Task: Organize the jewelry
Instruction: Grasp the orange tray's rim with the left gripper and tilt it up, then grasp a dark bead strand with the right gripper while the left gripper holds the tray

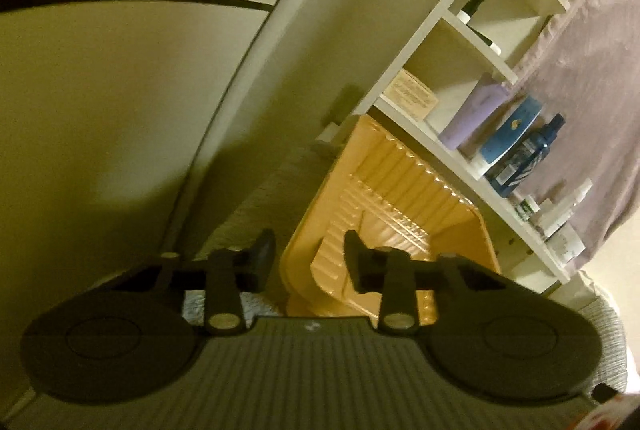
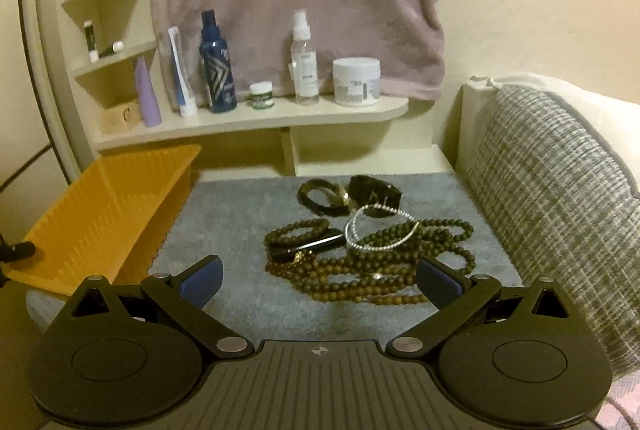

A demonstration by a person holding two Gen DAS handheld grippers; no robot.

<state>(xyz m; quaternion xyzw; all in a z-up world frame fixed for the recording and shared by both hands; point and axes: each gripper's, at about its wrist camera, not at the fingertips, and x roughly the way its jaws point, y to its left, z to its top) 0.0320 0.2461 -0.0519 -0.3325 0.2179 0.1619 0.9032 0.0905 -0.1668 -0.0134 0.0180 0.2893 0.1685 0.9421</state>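
Right hand-held gripper [image 2: 318, 280]: jaws spread wide and released, nothing between the blue pads.
Jewelry: a tangled pile of brown wooden bead strands [image 2: 372, 258] lies straight ahead of the right hand-held gripper and just beyond its fingertips, on the grey fuzzy mat [image 2: 248, 214]; a silver bangle [image 2: 370, 230] rests on top, with black watches [image 2: 348, 196] farther out.
Long axis: the bead pile runs crosswise to the right jaws.
Left hand-held gripper [image 1: 308, 256]: jaws narrowed around the near rim of the orange ribbed plastic tray [image 1: 400, 190]; whether the pads actually press it I cannot tell.
Tray from the right: ahead and to the left, well apart from the pile.
Nearer hand: the right, judged best placed to reach forward and pinch a strand.
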